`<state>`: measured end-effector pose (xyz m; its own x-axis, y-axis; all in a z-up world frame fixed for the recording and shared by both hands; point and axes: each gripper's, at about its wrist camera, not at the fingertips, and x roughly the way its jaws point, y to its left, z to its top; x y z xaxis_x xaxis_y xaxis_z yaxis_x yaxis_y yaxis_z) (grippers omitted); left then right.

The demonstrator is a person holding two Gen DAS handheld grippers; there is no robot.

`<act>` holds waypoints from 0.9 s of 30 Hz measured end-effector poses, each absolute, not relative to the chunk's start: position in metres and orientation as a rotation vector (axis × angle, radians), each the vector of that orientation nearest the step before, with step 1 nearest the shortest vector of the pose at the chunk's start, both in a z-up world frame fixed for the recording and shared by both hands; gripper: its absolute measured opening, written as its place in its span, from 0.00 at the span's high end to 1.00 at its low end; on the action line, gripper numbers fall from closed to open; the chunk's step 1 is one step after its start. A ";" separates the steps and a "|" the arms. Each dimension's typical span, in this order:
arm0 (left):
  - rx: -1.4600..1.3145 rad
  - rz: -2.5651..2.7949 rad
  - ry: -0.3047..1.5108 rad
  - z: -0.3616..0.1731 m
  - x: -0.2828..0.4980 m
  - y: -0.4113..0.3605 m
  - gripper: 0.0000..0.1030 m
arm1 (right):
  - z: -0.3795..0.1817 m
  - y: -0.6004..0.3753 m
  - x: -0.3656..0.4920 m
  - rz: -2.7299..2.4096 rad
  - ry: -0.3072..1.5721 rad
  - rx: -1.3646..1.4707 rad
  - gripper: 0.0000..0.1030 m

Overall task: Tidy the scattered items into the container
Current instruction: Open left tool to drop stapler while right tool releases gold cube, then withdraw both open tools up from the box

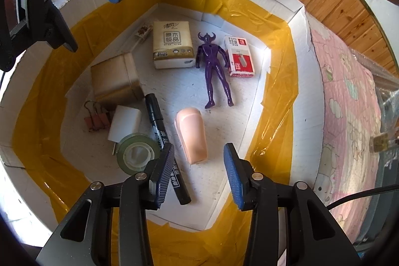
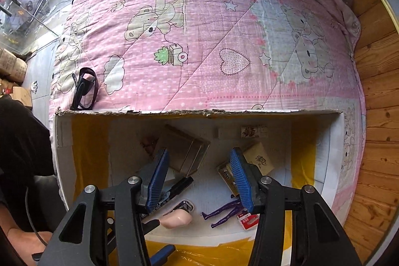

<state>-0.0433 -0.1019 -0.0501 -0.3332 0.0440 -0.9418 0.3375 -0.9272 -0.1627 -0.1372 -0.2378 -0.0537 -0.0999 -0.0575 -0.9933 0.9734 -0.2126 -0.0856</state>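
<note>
Cardboard box [image 1: 294, 24] on the bed [image 2: 199, 41] holds all the items seen; sunglasses [image 2: 83, 89] lie on the quilt just beyond its far rim. Risk, as I judge it: left tongs [image 1: 199, 166] hang low over the pink case [image 1: 192, 136] and marker [image 1: 162, 141], and a careless lift could snag them. Left tongs stand half open, empty. Right tongs [image 2: 199, 181] gape wide above the box, gripping nothing
</note>
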 end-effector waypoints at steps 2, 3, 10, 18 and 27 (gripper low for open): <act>1.683 -2.379 0.493 -0.048 -0.042 -0.102 0.56 | -0.049 -0.236 -0.138 -1.481 1.108 1.270 0.49; 1.680 -2.383 0.490 -0.047 -0.042 -0.101 0.56 | -0.047 -0.235 -0.138 -1.495 1.107 1.265 0.49; 1.643 -2.431 0.497 -0.034 -0.037 -0.100 0.53 | -0.024 -0.215 -0.139 -1.599 1.074 1.276 0.49; 1.575 -2.455 0.501 -0.023 -0.028 -0.099 0.53 | 0.022 -0.174 -0.137 -1.800 0.930 1.269 0.45; 1.425 -2.517 0.503 0.005 -0.004 -0.104 0.53 | 0.071 -0.114 -0.098 -2.026 0.844 1.173 0.42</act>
